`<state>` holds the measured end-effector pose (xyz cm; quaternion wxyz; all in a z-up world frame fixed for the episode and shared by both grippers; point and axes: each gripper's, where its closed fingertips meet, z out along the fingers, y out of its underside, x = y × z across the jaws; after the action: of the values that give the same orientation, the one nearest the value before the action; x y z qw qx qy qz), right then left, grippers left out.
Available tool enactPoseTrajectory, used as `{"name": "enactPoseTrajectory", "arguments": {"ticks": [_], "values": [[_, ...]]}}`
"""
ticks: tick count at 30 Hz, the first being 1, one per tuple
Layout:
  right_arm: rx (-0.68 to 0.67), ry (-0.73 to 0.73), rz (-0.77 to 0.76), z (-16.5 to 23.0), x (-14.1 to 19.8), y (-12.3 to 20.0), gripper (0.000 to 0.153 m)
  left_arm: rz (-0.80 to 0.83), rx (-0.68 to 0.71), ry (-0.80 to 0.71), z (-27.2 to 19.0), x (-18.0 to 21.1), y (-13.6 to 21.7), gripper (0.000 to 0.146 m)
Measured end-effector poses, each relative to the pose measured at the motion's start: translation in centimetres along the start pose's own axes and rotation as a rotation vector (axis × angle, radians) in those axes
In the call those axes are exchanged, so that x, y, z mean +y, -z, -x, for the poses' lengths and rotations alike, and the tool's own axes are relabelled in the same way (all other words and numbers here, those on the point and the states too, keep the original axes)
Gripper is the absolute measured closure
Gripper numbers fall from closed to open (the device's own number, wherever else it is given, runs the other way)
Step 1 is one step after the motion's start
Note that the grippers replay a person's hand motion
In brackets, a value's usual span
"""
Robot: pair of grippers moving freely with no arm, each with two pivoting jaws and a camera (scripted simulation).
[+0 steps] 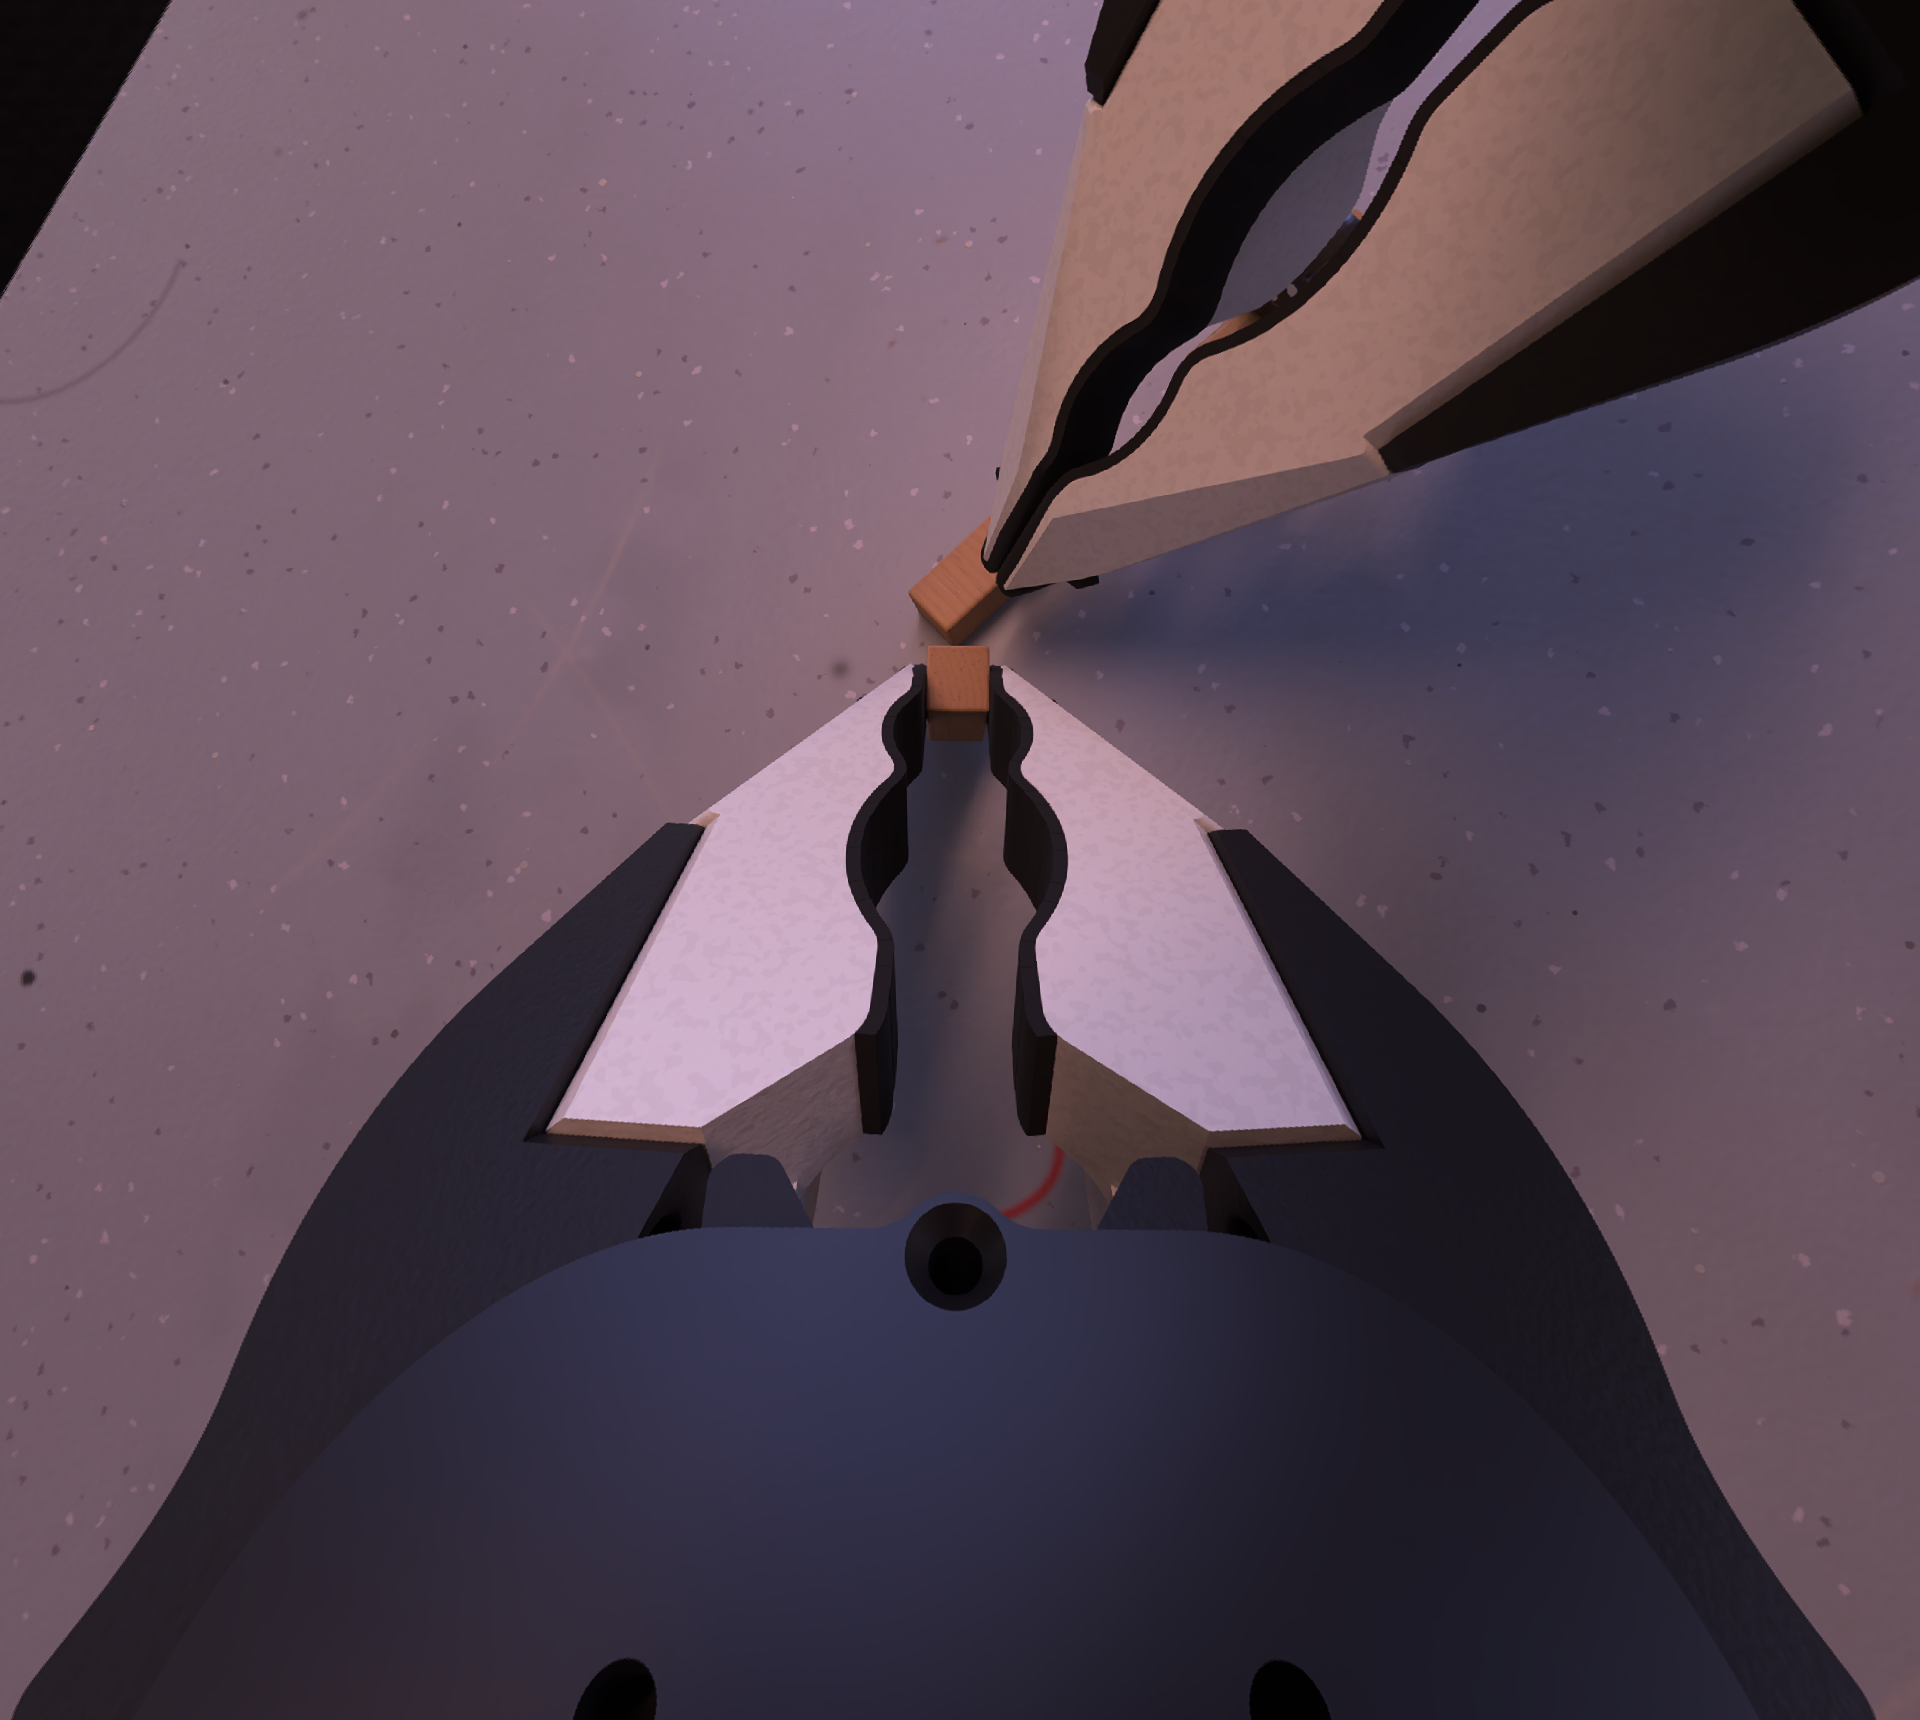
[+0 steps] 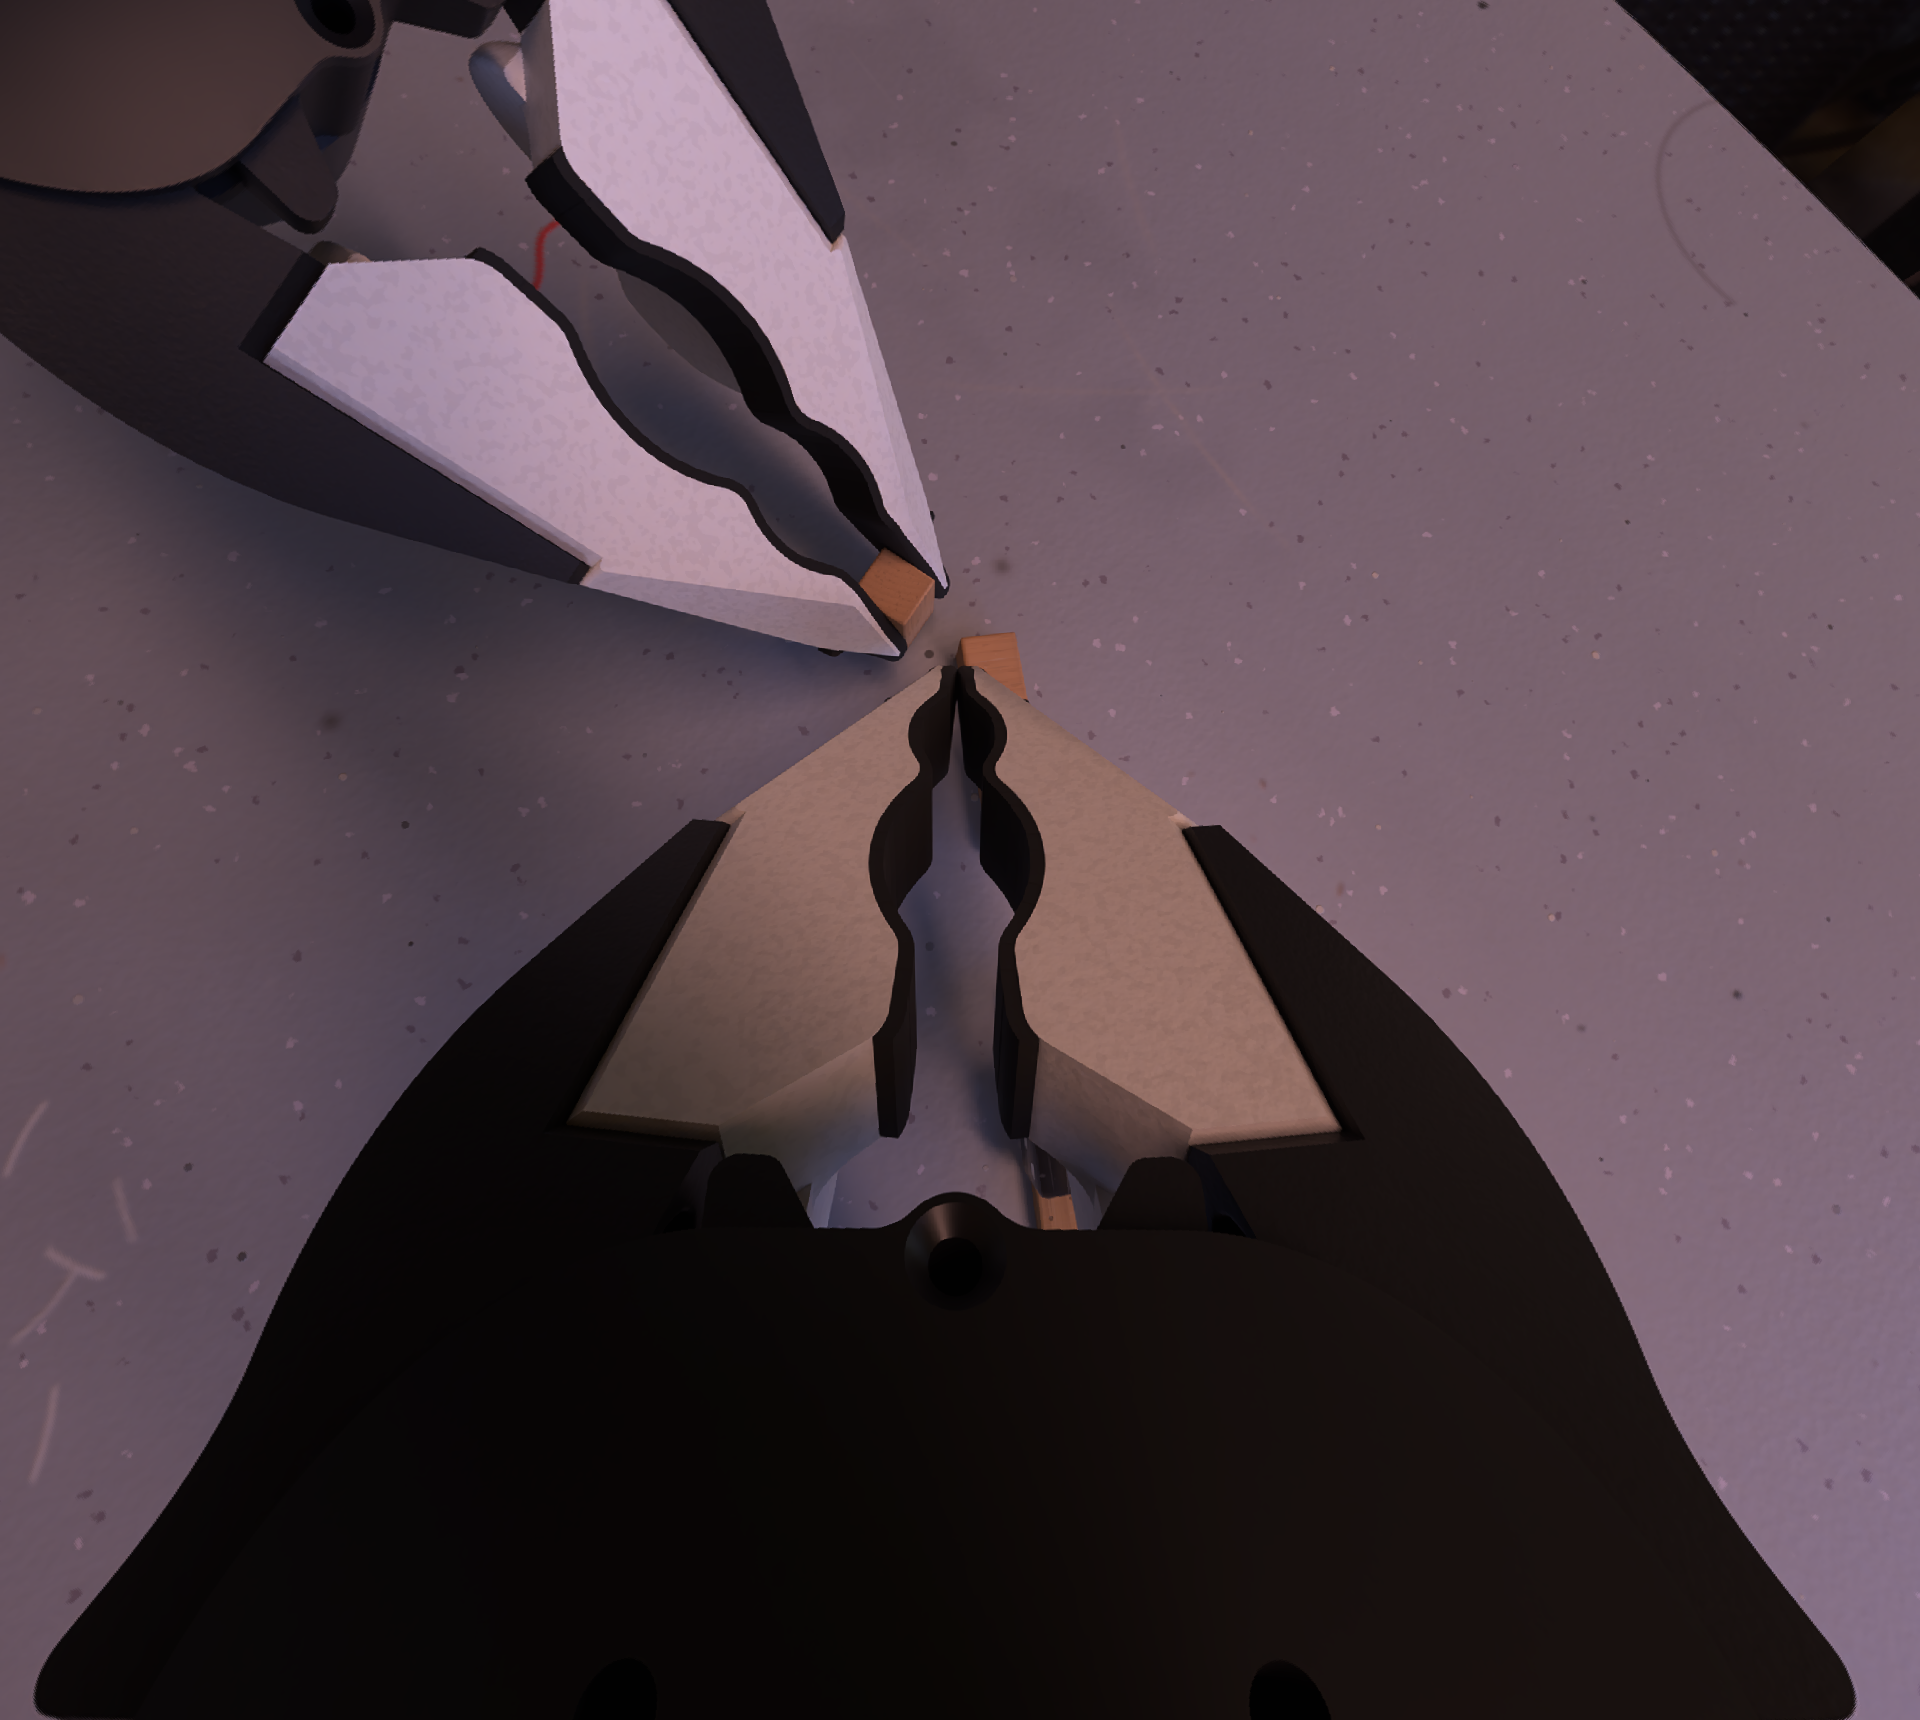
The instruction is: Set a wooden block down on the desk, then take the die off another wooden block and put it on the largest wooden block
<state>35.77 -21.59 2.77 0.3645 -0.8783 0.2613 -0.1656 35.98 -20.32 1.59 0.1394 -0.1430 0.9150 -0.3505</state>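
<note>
My left gripper (image 1: 957,696) is shut on a small wooden block (image 1: 957,678), held at its fingertips just above the desk (image 1: 468,475). It also shows in the right wrist view (image 2: 902,598), at the upper left, with that block (image 2: 900,592). A second small wooden block (image 1: 948,598) sits at the desk surface just beyond it. My right gripper (image 2: 957,681) has its jaws closed together, with the tips right at this second block (image 2: 989,654). In the left wrist view the right gripper (image 1: 1000,571) comes in from the upper right. No die is visible.
The speckled grey desk (image 2: 1351,475) ends in a dark edge at the upper left of the left wrist view and the upper right of the right wrist view. A wood-coloured sliver (image 2: 1055,1208) shows through the gap under the right gripper's base.
</note>
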Motion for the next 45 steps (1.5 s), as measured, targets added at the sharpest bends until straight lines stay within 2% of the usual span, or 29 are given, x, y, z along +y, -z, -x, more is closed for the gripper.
{"name": "enactPoseTrajectory", "arguments": {"ticks": [10, 14, 22, 31, 36, 45], "values": [[-0.013, 0.008, 0.063, -0.06, -0.04, -0.09, 0.153, 0.016, -0.010, -0.006, 0.06, -0.05, -0.16, 0.135], [-0.001, 0.010, 0.010, 0.01, -0.12, -0.06, 0.153, 0.003, 0.002, 0.014, 0.05, -0.03, -0.06, 0.135], [0.076, 0.010, -0.056, -0.20, -0.50, 0.63, 0.153, -0.024, -0.001, 0.028, 0.05, -0.11, 0.14, 0.135], [0.132, -0.005, 0.000, -0.48, -0.39, -0.19, 0.150, -0.029, 0.020, 0.043, 0.01, -0.01, -0.12, 0.135], [0.071, -0.073, 0.069, -0.49, -0.21, -0.17, 0.134, -0.032, 0.027, 0.051, -0.01, -0.03, -0.19, 0.135], [0.015, -0.110, 0.084, -0.46, -0.13, -0.19, 0.134, -0.031, 0.023, 0.050, 0.01, -0.05, -0.27, 0.135]]}}
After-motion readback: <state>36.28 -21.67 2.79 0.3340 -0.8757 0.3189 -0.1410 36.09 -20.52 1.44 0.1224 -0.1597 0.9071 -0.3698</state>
